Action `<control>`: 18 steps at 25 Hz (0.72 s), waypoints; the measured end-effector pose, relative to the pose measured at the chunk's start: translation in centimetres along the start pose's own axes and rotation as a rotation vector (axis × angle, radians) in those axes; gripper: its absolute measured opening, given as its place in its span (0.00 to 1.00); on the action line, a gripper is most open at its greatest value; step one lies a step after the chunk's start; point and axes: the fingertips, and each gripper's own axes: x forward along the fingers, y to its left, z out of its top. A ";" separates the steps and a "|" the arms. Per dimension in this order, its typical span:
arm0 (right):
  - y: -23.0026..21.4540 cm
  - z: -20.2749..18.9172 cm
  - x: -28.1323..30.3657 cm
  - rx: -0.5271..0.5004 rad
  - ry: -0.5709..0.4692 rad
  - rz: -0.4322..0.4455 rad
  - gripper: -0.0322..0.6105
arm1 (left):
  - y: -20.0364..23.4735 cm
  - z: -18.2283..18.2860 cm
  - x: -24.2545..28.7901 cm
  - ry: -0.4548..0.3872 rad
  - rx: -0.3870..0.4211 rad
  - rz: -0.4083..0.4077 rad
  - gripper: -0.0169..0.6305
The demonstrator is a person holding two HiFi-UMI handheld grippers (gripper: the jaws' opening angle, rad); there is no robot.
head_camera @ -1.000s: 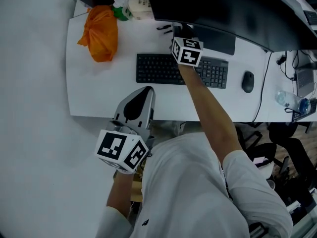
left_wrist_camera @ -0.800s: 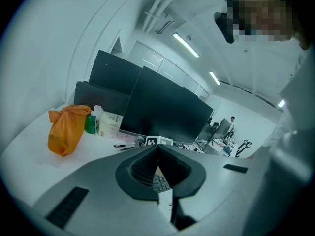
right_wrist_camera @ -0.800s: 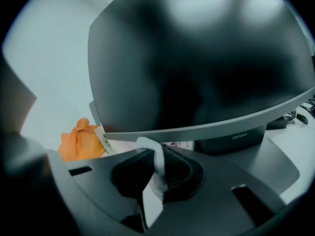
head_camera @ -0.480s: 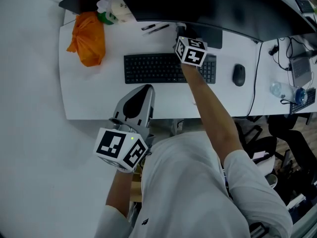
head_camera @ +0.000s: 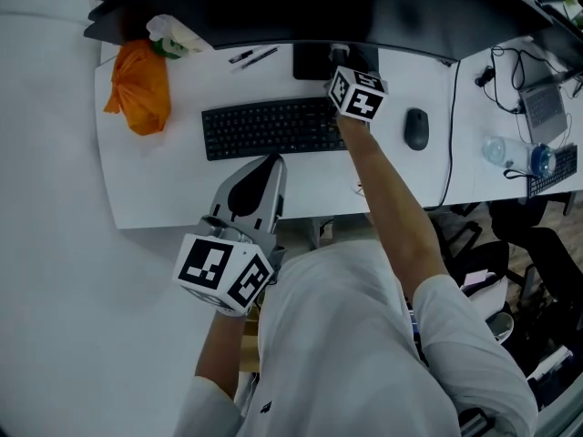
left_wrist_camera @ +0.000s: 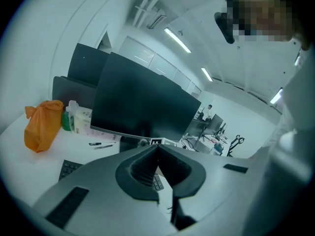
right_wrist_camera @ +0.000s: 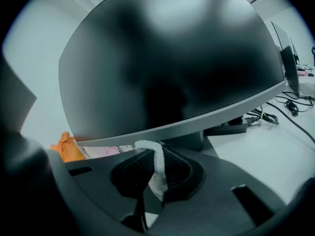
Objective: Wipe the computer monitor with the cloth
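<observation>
- The right tool (head_camera: 341, 58) is reached out over the right end of the keyboard (head_camera: 273, 127), its tip at the foot of the monitor (head_camera: 301, 7), toward 12 o'clock in the head view.
- In the right gripper view, the right tool (right_wrist_camera: 157, 150) has its jaws closed on a strip of white cloth (right_wrist_camera: 158, 168). The cloth is pinched between the pads, and a short end curls out past the tips toward 11 o'clock.
- The monitor (right_wrist_camera: 172, 58) fills the upper part of that view. Its grey lower bezel runs just above the cloth's free end, which seems to sit just short of the bezel, though contact is hard to judge from this angle.
- The monitor's stand (right_wrist_camera: 189, 139) sits right behind the jaw tips, at about 1 o'clock from them.
- The left tool (head_camera: 271, 164) is held back at the near edge of the worktop (head_camera: 164, 189), at about 7 o'clock from the keyboard and well apart from the monitor.
- In the left gripper view, the left tool (left_wrist_camera: 158, 149) has its jaws pressed together with nothing between them.
- An orange bag (head_camera: 138, 85) lies at 9 o'clock from the keyboard, two pens (head_camera: 253, 56) at 12 o'clock, and a mouse (head_camera: 415, 127) at 3 o'clock.
</observation>
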 end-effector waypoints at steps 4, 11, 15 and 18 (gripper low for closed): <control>-3.1 0.7 -0.9 0.027 -0.006 -0.031 0.11 | -2.1 -0.2 1.6 0.011 0.014 -0.030 0.05; -8.8 1.9 -2.6 0.058 -0.023 -0.075 0.11 | -5.4 -0.1 4.5 0.036 0.047 -0.067 0.05; -11.7 2.5 -3.6 0.065 -0.030 -0.103 0.11 | -7.1 -0.2 5.9 0.047 0.063 -0.091 0.05; -14.0 3.0 -4.4 0.075 -0.037 -0.130 0.11 | -8.2 0.0 6.8 0.050 0.072 -0.104 0.05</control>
